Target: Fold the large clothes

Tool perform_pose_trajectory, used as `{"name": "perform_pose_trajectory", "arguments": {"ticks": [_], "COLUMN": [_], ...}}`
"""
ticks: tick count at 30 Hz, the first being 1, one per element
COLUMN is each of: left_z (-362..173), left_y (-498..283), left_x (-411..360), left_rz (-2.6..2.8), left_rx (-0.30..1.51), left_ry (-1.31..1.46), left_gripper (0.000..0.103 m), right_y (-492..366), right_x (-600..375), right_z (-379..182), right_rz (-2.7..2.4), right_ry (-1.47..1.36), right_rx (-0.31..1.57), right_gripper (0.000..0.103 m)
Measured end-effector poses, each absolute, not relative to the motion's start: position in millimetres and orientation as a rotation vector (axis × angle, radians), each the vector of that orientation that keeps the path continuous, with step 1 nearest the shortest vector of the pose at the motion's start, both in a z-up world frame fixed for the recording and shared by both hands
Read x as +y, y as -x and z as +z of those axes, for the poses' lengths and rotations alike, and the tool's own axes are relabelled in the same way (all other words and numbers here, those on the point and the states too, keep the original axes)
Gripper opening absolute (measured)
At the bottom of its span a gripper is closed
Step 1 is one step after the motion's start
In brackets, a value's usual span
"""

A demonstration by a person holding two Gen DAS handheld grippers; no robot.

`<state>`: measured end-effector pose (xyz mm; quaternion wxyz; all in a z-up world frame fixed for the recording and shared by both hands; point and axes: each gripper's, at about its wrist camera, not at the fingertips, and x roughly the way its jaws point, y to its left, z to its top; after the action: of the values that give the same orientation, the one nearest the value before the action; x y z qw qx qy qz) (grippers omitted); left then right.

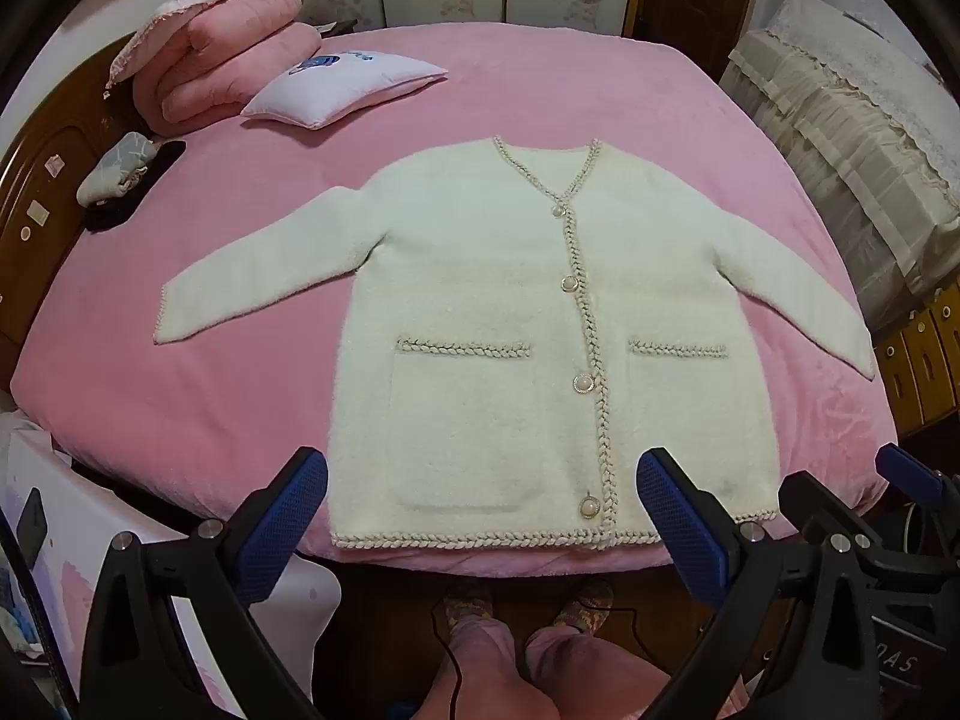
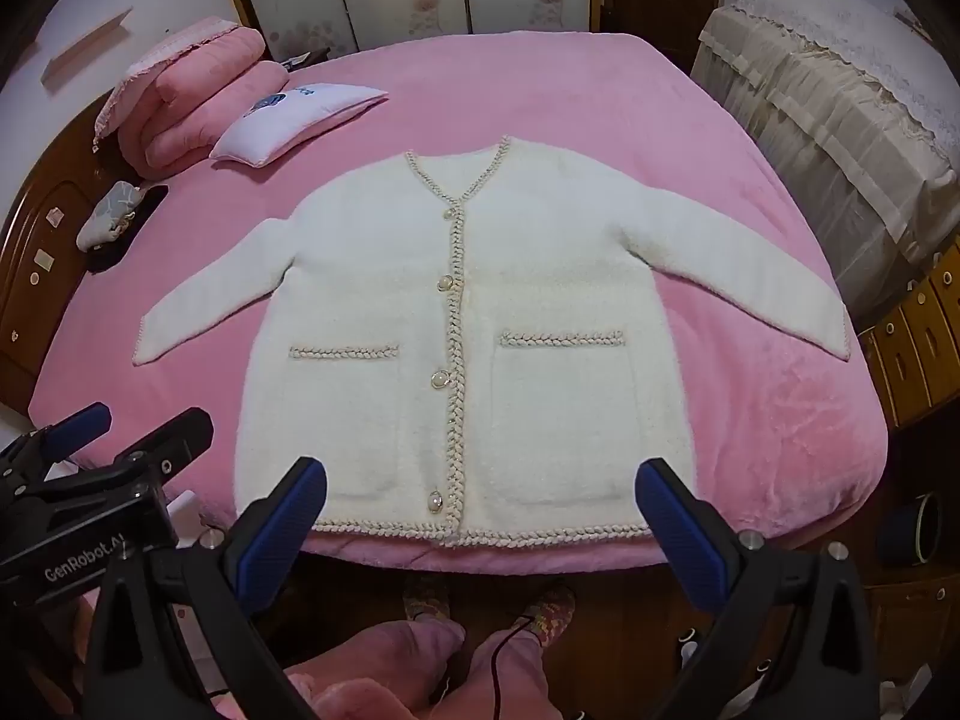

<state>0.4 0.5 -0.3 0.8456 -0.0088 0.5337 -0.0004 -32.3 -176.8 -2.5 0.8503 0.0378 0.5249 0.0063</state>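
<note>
A cream fluffy cardigan (image 1: pixel 480 312) (image 2: pixel 456 312) with braided trim, pearl buttons and two front pockets lies flat and buttoned on the pink bed (image 1: pixel 540 78) (image 2: pixel 540 90). Both sleeves are spread out to the sides, and its hem lies along the near edge of the bed. My left gripper (image 1: pixel 483 492) hangs open above the hem, with nothing between its blue pads. My right gripper (image 2: pixel 480 492) is open too, likewise above the hem and holding nothing. Each gripper shows at the edge of the other's view.
Folded pink bedding (image 1: pixel 222 42) and a white cushion (image 1: pixel 342 87) lie at the bed's far left, with a small grey bundle (image 1: pixel 117 171) by the wooden headboard (image 1: pixel 42 192). A cloth-draped piece of furniture (image 1: pixel 840 114) stands at the right. A person's legs and slippered feet (image 1: pixel 528 618) are at the bed's near edge.
</note>
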Motion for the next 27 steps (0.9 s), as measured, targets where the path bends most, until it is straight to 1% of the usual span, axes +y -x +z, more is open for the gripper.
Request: {"name": "perform_pose_trajectory", "arguments": {"ticks": [8, 27], "left_z": [-5, -3], "left_y": [-7, 7], "left_x": [4, -6], "left_rz": [-0.005, 0.012], "left_rx": [1.14, 1.123], "left_ry": [0.022, 0.007], "left_gripper": [0.102, 0.102], "right_y": [32, 35], "right_x": [-180, -181], "right_z": [-4, -3], "right_rz": [0.009, 0.001], "right_ry": [-0.068, -0.056], "right_rx": [1.105, 1.107], "right_gripper": [0.103, 0.103]}}
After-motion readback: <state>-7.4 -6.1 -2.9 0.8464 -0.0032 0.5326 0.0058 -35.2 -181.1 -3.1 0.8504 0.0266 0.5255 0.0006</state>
